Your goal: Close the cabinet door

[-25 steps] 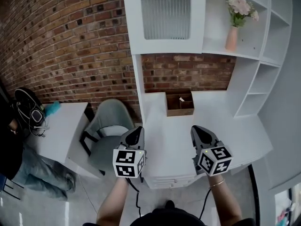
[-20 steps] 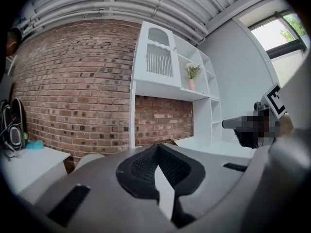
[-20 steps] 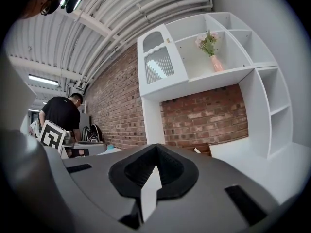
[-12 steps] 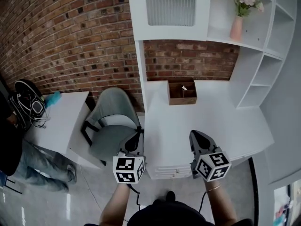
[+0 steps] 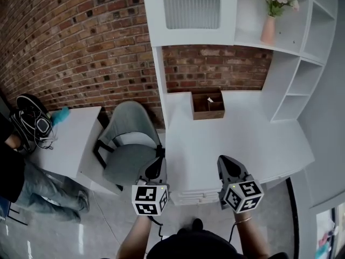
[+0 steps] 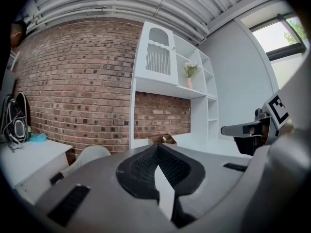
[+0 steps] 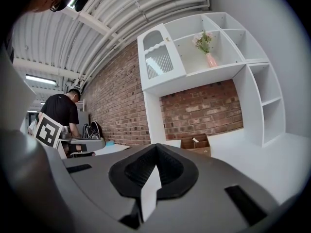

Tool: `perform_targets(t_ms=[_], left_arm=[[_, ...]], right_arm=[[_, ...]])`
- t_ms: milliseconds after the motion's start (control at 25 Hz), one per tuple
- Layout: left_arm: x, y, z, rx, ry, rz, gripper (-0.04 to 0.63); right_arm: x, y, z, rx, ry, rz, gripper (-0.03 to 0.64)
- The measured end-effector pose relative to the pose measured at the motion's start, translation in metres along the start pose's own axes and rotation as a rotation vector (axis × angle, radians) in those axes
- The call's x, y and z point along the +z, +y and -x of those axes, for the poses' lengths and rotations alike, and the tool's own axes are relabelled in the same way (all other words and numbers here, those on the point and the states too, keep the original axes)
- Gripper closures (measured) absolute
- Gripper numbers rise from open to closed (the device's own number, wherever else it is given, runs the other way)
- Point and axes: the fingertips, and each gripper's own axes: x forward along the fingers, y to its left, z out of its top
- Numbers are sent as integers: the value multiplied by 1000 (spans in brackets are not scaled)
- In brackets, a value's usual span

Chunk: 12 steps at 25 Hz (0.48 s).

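Two grippers: the left gripper [image 5: 157, 163] and the right gripper [image 5: 226, 162] are held side by side at the near edge of the white counter [image 5: 264, 139]. Both point toward the wall unit and are well apart from it.
Left fingers: the dark ribbed fingers [image 6: 141, 171] are pressed together tip to tip, with nothing between them.
Right fingers: these fingers [image 7: 170, 169] are also closed on each other and empty.
Cabinet door: the cabinet door [image 5: 191, 7] is white with a ribbed glass panel. It sits high at the left end of the wall unit, above the counter. It lies flush with its frame, shut as far as the views show.
Shelves: the open white shelves [image 5: 302, 74] fill the unit to the right of the door.
Vase: a pink vase [image 5: 268, 30] with pale flowers stands upright on the shelf just beside the door.
Box: an open brown box [image 5: 208, 106] stands on the counter against the brick wall [image 5: 81, 47], below the door.
Chair: a grey chair [image 5: 128, 144] stands between the counter and a lower side counter [image 5: 67, 144].
Bag: a black bag [image 5: 32, 120] with cords lies on the far end of the lower side counter.
Person: a person [image 5: 16, 182] in a dark top and jeans is at the far left edge.
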Motion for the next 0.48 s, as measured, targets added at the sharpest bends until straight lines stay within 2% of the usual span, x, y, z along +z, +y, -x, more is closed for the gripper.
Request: perform_targets(t_ms=[480], left_arm=[[-7, 8, 11, 15, 15, 11, 585]], right_arm=[[-9, 3, 5, -11, 14, -17, 617]])
